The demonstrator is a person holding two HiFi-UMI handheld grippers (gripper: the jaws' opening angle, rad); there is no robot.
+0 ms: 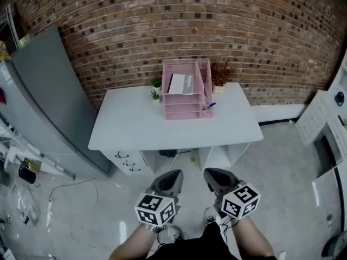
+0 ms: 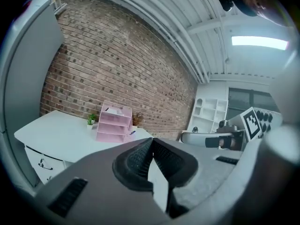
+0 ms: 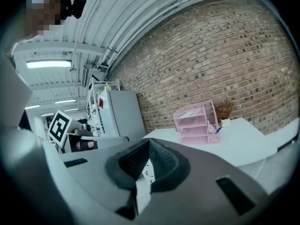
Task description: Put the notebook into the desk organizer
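A pink desk organizer (image 1: 187,99) stands at the back of the white desk (image 1: 135,123), against the brick wall. A grey and white notebook (image 1: 181,84) lies flat in its top tray. Both grippers hang well short of the desk, close to the person's body. My left gripper (image 1: 172,175) is shut with nothing in it, and my right gripper (image 1: 211,174) beside it is shut and empty too. The left gripper view shows the left gripper (image 2: 151,142) with pads meeting, the organizer (image 2: 114,123) far off. The right gripper (image 3: 149,142) faces the organizer (image 3: 196,124) from afar.
A small green plant (image 1: 156,88) and a dried plant (image 1: 221,75) flank the organizer; a blue pen (image 1: 210,106) sits in its side holder. A tall grey cabinet (image 1: 43,91) stands left, white drawers (image 1: 317,115) right. Cables lie on the floor at left.
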